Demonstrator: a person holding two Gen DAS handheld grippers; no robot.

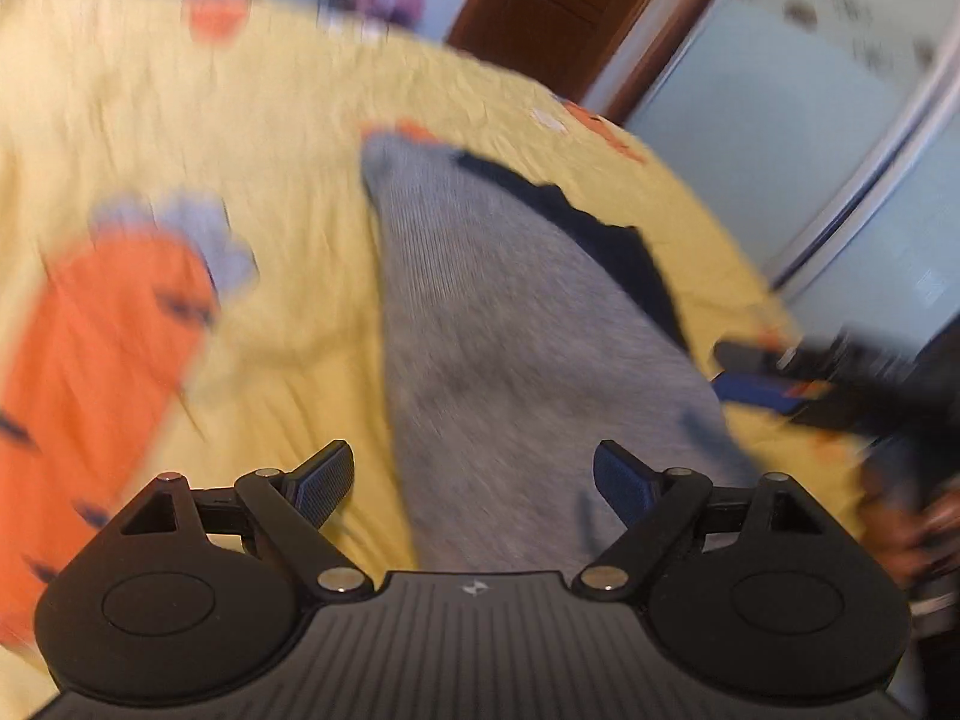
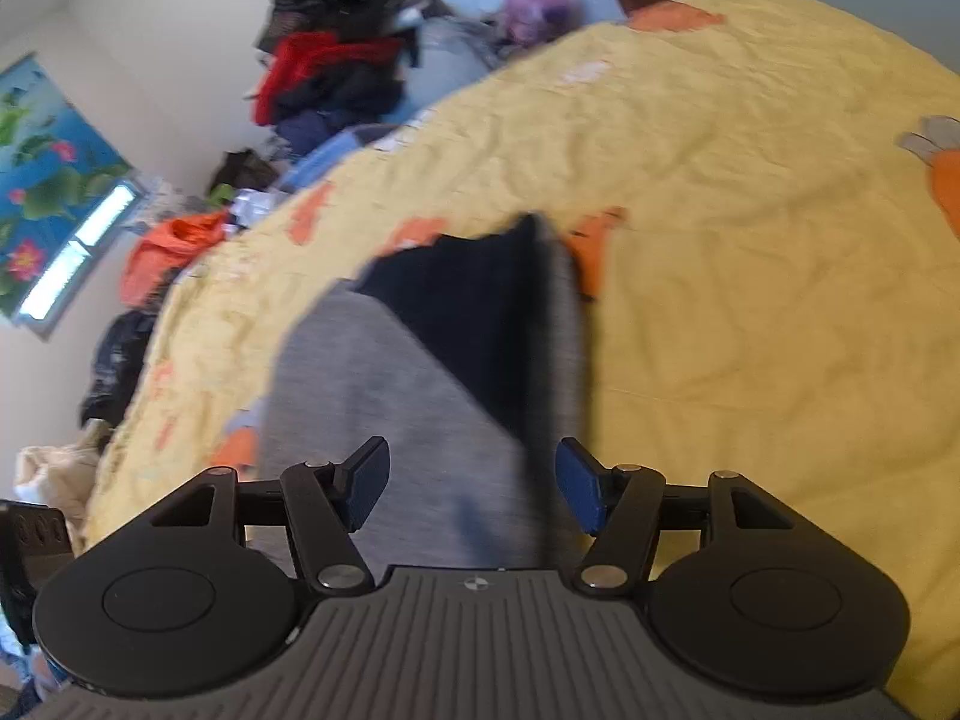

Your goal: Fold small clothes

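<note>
Both your hand-held grippers — left hand-held gripper, right hand-held gripper — hang released above the grey garment, spread mid-frame on the yellow bed cover, probably lining up a fold.

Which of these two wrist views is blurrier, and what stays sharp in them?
Left wrist view: heavy motion blur smears the grey knit garment and yellow bedspread; only the left gripper is crisp. Right wrist view: milder blur, right gripper sharp, fisheye bending the bed edge.

Yellow carrot-print bedspread; clothes heap; brown door.
</note>
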